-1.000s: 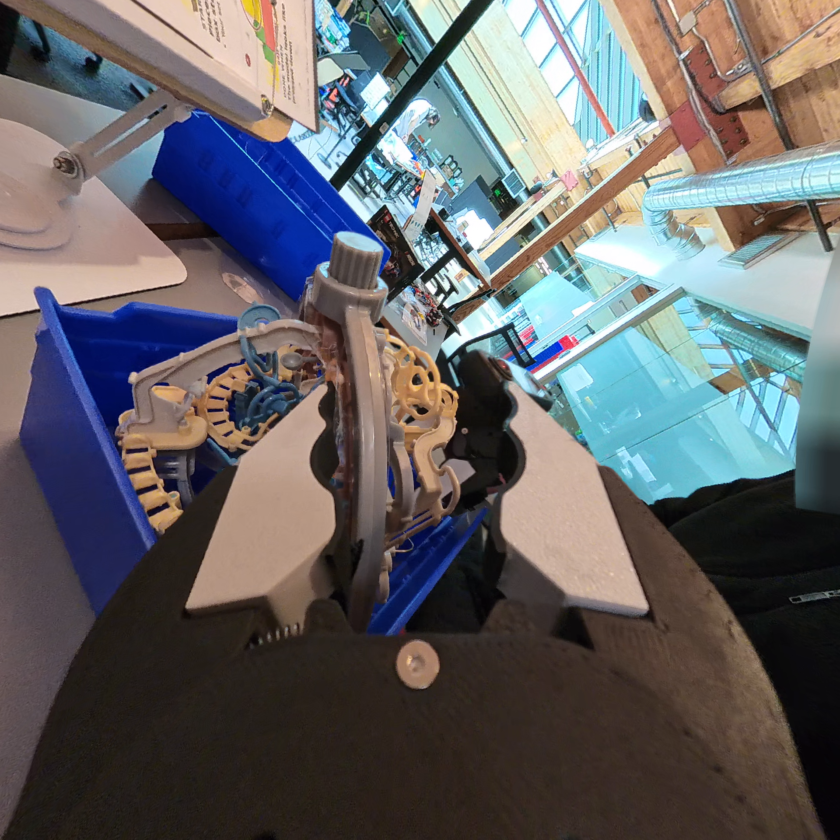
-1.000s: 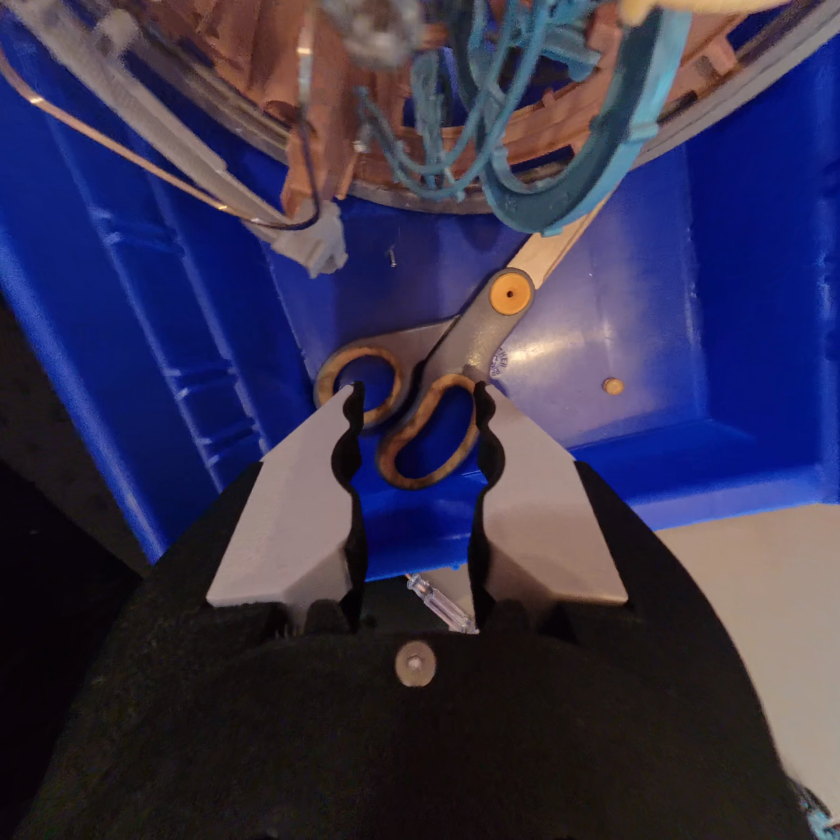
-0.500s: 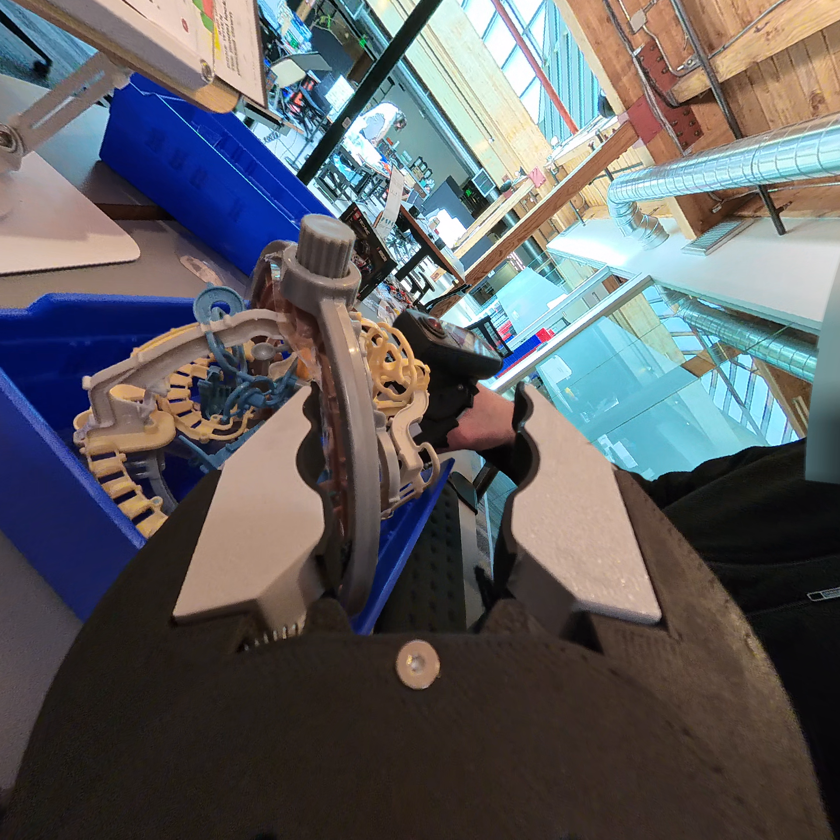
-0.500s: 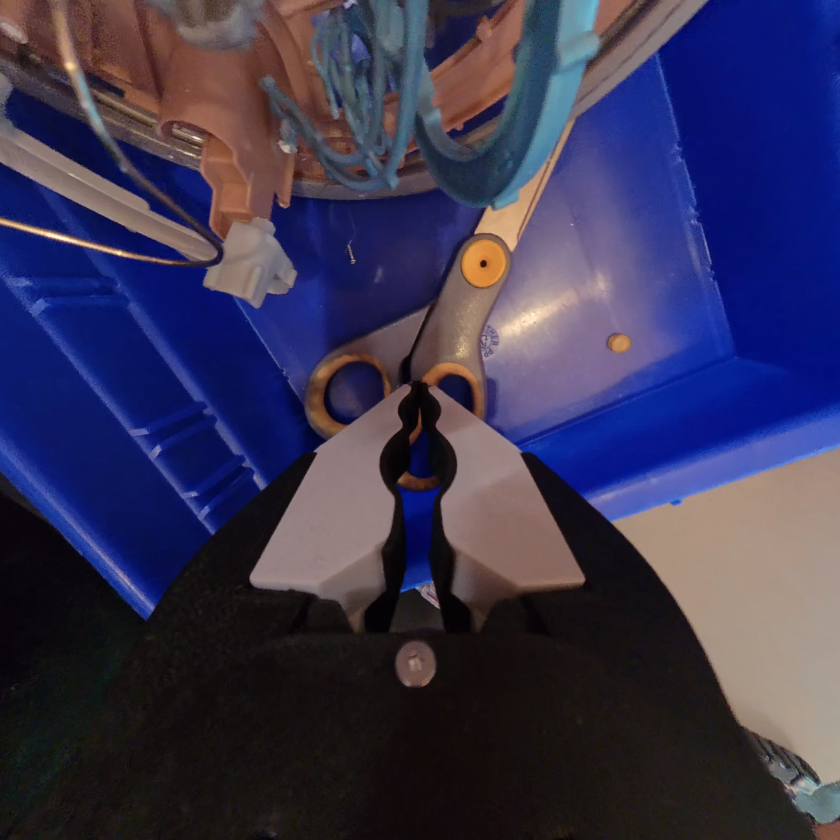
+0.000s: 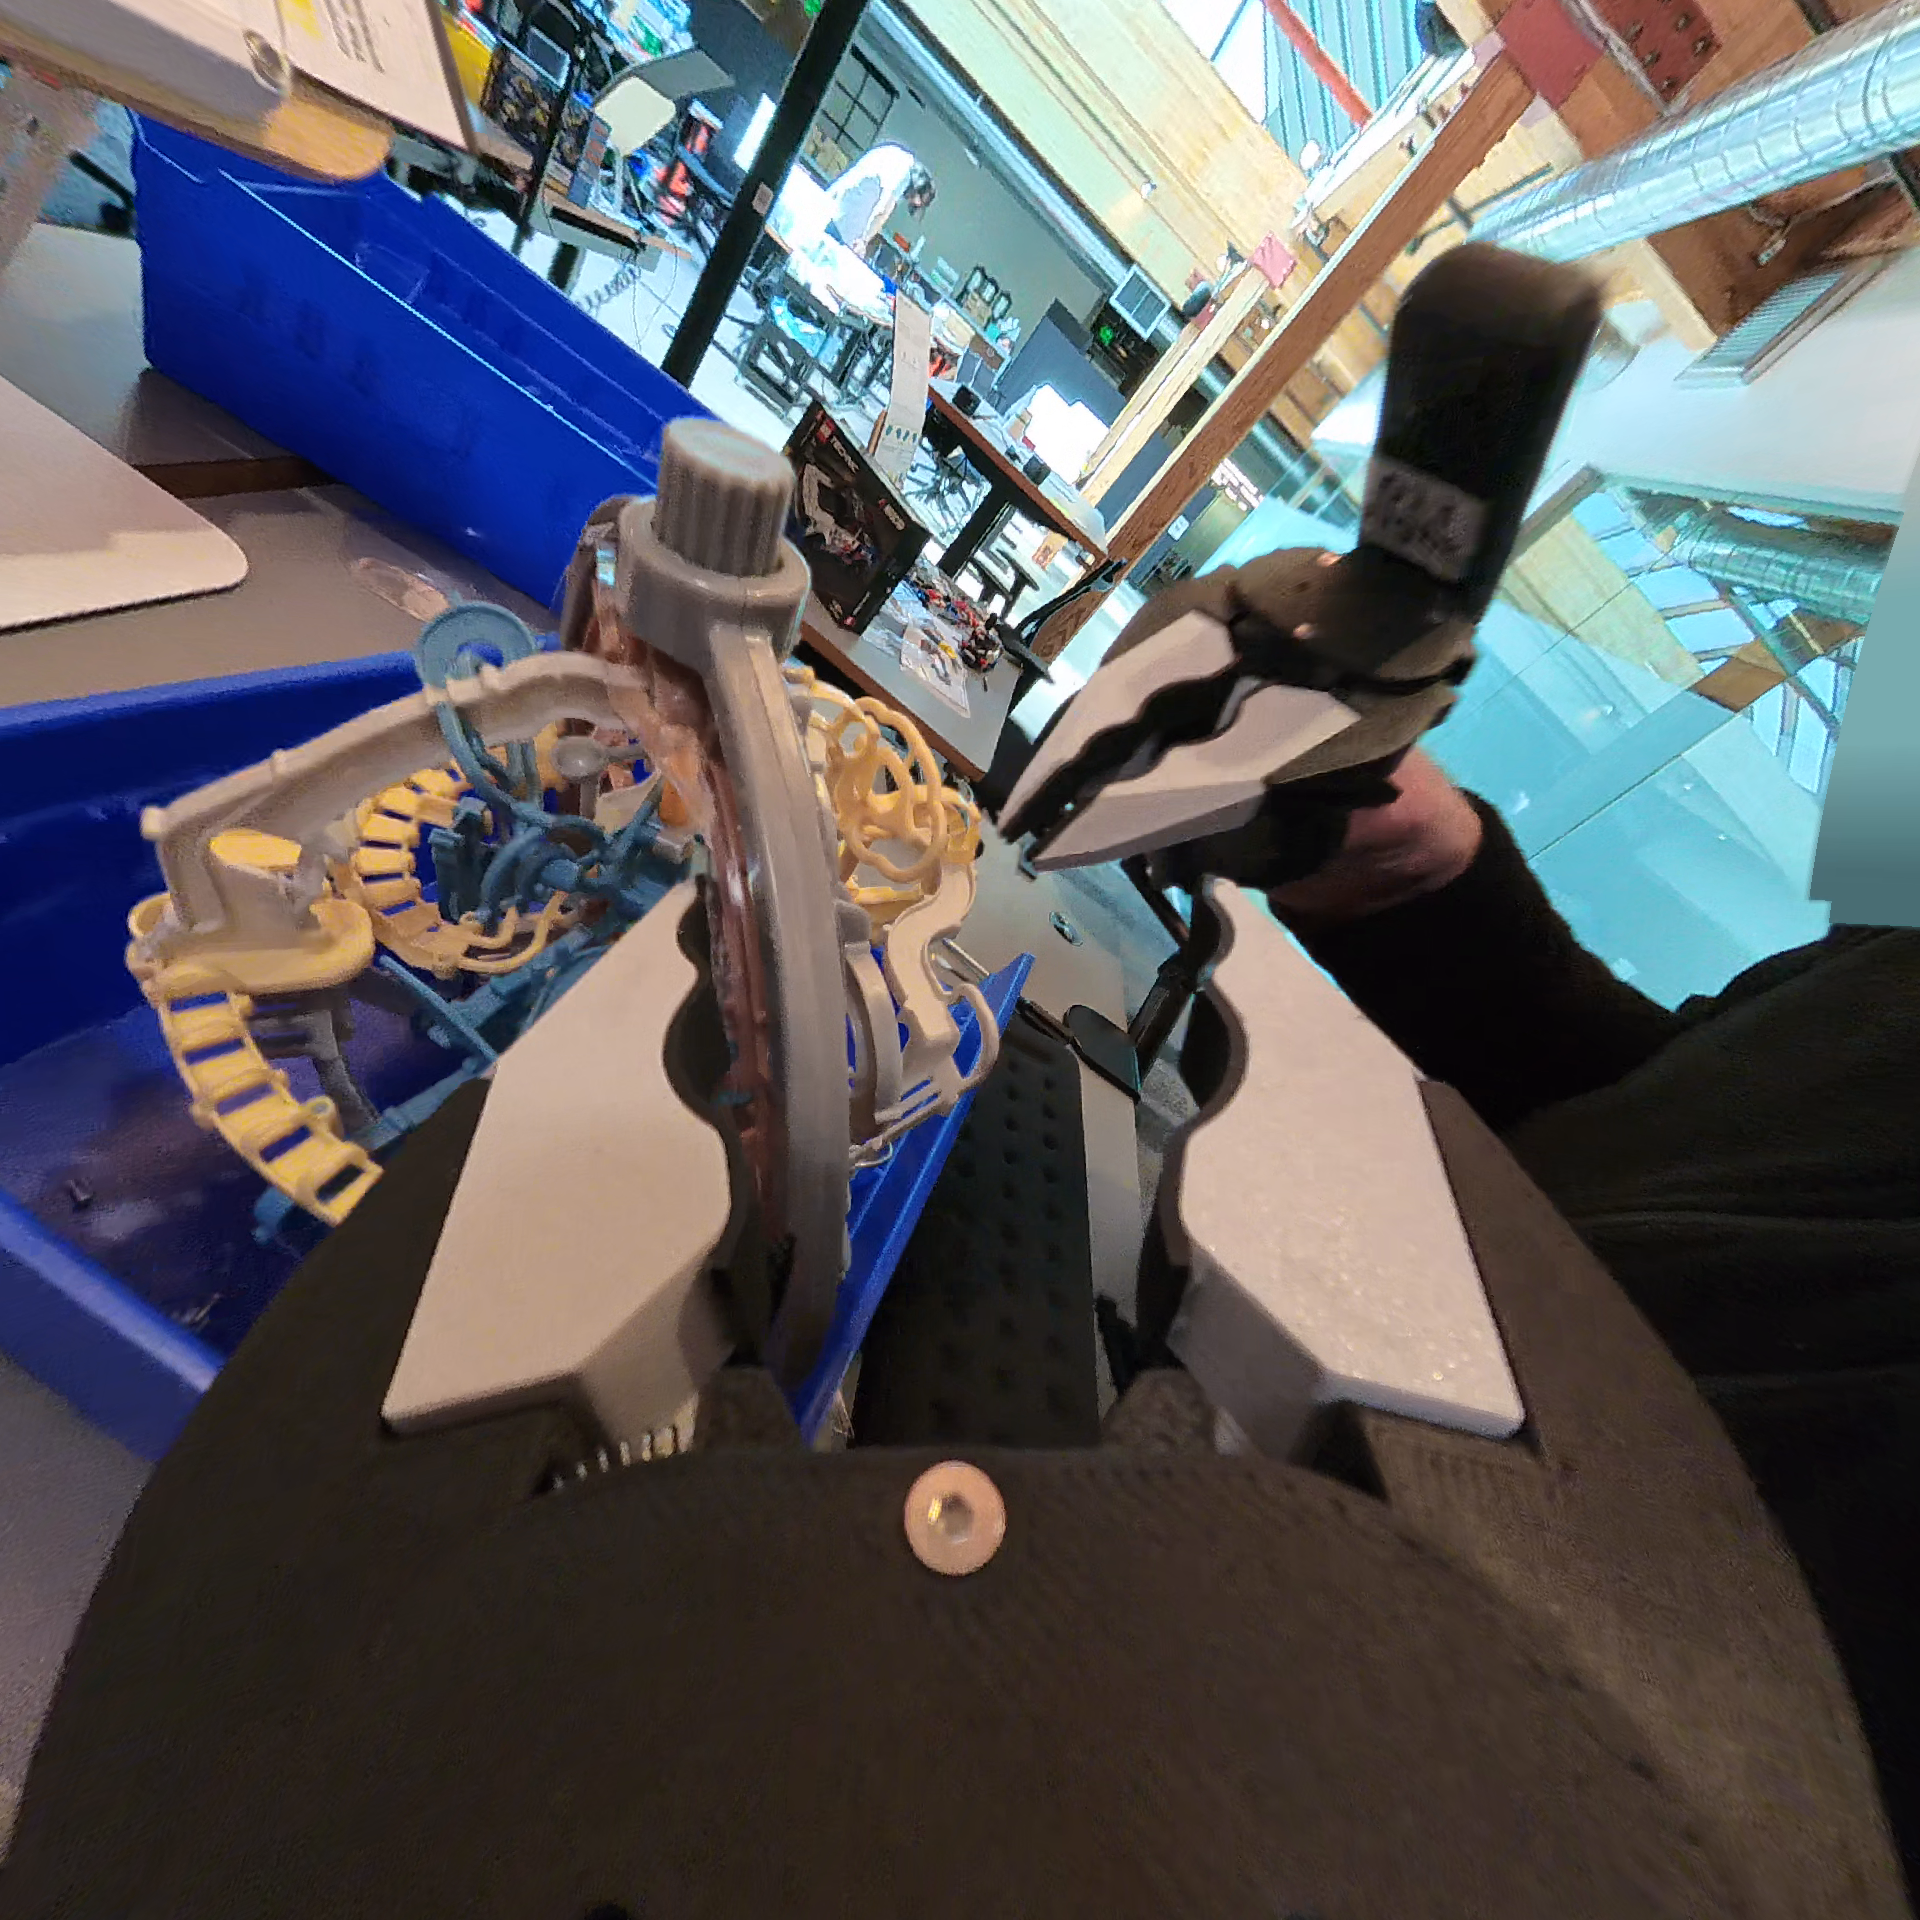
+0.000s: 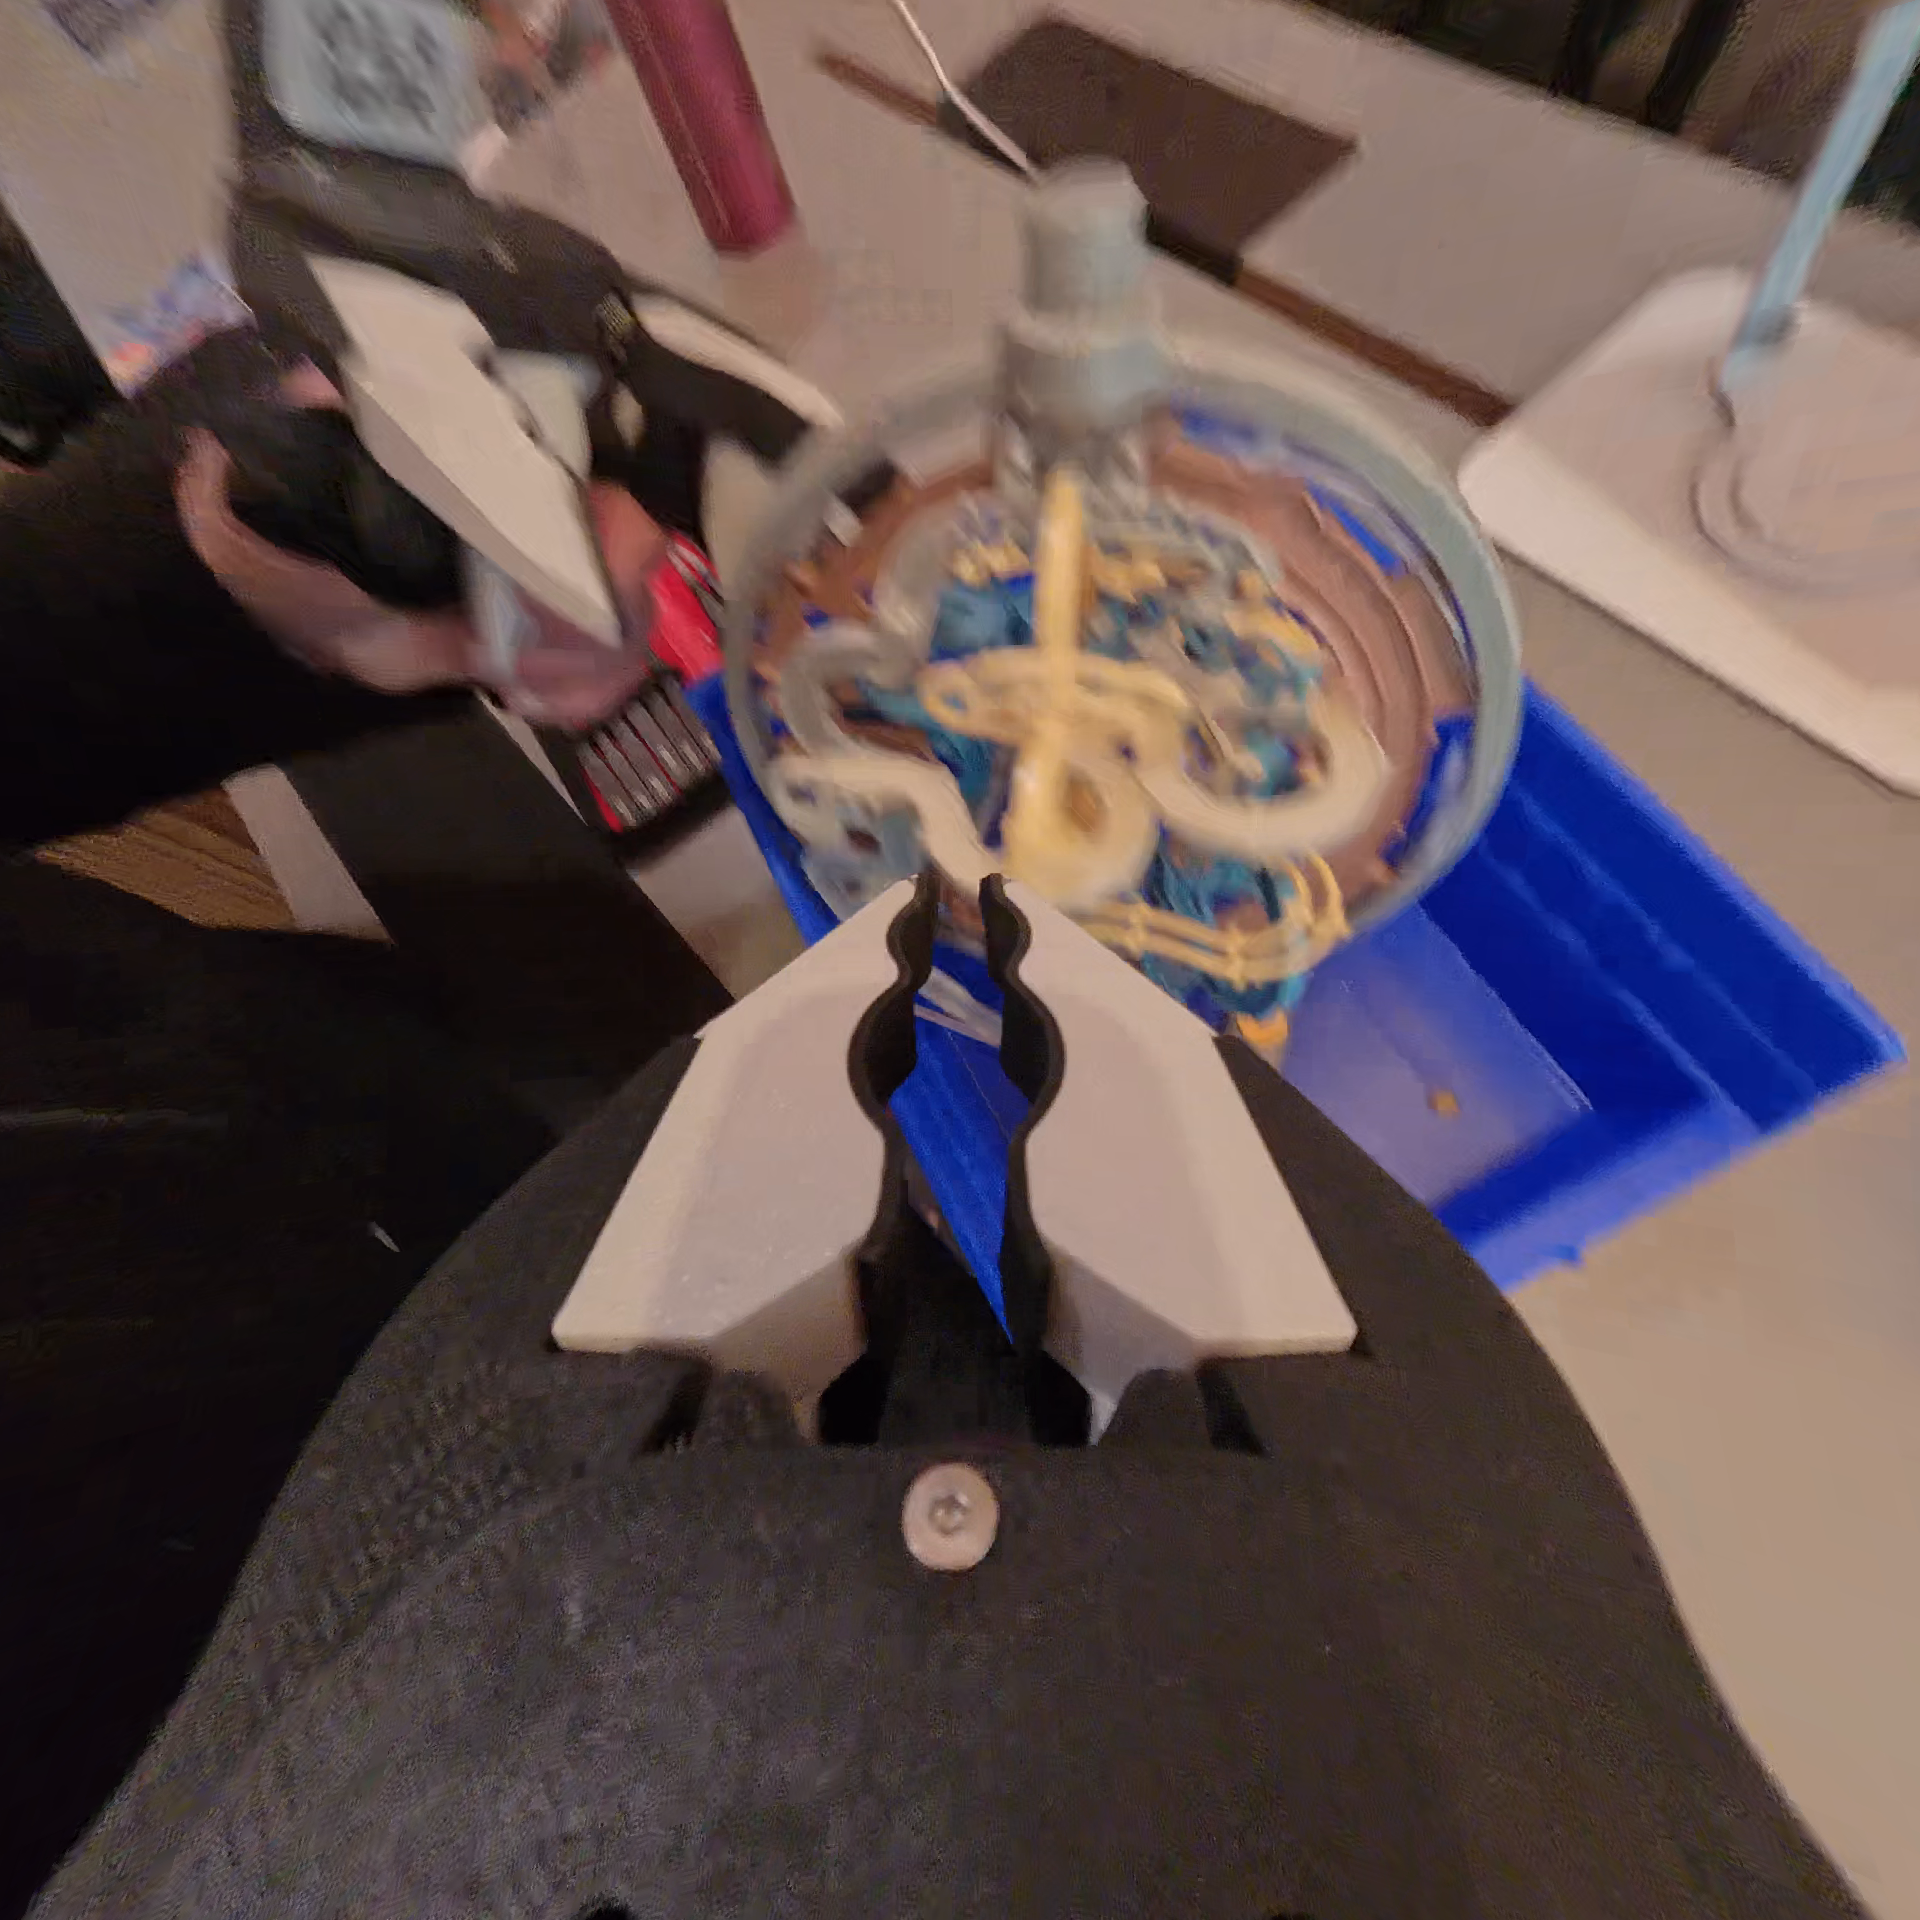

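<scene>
A marble-maze ball toy [image 5: 748, 831] with a grey ring, a grey knob and cream and blue tracks stands on edge in a blue bin [image 5: 104, 1299]. My left gripper [image 5: 951, 914] is open. The toy's ring lies against the inside of its left finger, and the right finger is well clear. My right gripper [image 6: 958, 883] is shut with nothing visible between its tips. It hovers above the bin's near corner, just short of the toy [image 6: 1122, 707]. It also shows in the left wrist view [image 5: 1018, 836], tips close to the toy's cream loops. The right wrist view is blurred.
A second blue bin [image 5: 364, 332] and a white stand base [image 5: 83, 540] lie behind. A maroon cylinder [image 6: 707, 135] and a red and black item [image 6: 665, 727] are near the bin [image 6: 1662, 987]. A hand in a black sleeve [image 5: 1507, 956] holds the right gripper. Spacing between my two grippers at the tips: around 7 cm.
My right gripper closed at the scissors' handle in the bin, then rose out of the bin; no scissors show now. It has come into the left wrist view. The left gripper stayed open by the toy.
</scene>
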Available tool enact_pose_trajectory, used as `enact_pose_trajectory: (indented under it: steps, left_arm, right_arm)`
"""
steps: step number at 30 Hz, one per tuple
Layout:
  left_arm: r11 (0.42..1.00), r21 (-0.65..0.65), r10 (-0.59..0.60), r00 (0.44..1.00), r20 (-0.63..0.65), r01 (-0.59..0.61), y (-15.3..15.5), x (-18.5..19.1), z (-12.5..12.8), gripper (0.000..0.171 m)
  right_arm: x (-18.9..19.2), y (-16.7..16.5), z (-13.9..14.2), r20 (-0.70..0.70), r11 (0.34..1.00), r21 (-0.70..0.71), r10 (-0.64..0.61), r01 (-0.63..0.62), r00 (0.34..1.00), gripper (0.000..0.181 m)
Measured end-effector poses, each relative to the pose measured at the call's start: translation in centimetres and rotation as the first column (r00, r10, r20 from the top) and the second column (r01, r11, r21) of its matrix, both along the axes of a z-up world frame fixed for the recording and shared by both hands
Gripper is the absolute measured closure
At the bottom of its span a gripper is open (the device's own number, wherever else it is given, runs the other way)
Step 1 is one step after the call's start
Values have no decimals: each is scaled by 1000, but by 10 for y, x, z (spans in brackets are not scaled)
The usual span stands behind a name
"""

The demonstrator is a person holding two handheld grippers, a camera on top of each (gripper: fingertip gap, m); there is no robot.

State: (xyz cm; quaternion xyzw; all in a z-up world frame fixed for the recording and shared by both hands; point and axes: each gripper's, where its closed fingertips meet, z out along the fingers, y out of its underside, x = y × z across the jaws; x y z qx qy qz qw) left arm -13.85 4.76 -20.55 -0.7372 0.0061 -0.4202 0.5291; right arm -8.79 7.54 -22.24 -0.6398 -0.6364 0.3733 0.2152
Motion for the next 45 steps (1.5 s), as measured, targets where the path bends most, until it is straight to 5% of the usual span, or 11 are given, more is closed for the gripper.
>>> enact_pose_trajectory:
  steps: [5,9,15,20,23,32,36,39,45]
  left_arm:
    - [1000,4,-16,1000,-13,16,0,18,-1,78]
    - [1000,-7,-2,999,-46,2,2,18,-2,70]
    - [1000,-23,-9,999,-48,8,4,24,-4,104]
    - [1000,-22,-6,995,-100,4,12,39,-11,124]
    - [999,-37,-8,984,-176,2,16,36,-18,143]
    - [999,-35,-31,964,-263,23,17,35,-29,142]
    - [999,-42,-35,923,-383,21,16,33,-37,130]
    - [1000,4,18,841,-540,-19,19,27,-42,138]
    - [999,44,20,876,-483,1,20,20,-34,147]
  right_arm:
    - [-43,-31,1,-74,1000,5,11,-10,997,163]
    - [-56,-23,-8,-57,992,103,-69,74,996,155]
    - [-46,-5,6,-156,981,93,-157,173,975,161]
    - [-35,4,-7,-92,983,24,-181,183,979,163]
    - [-31,-2,-17,-20,991,-50,-127,125,992,167]
    - [-32,-6,-33,-9,995,-99,-25,24,1000,172]
    - [-40,-11,-35,-31,1000,-30,-5,4,1000,172]
    - [-43,-12,-32,-63,999,-9,30,-30,998,172]
    - [-48,-12,-21,-145,992,49,122,-116,982,172]
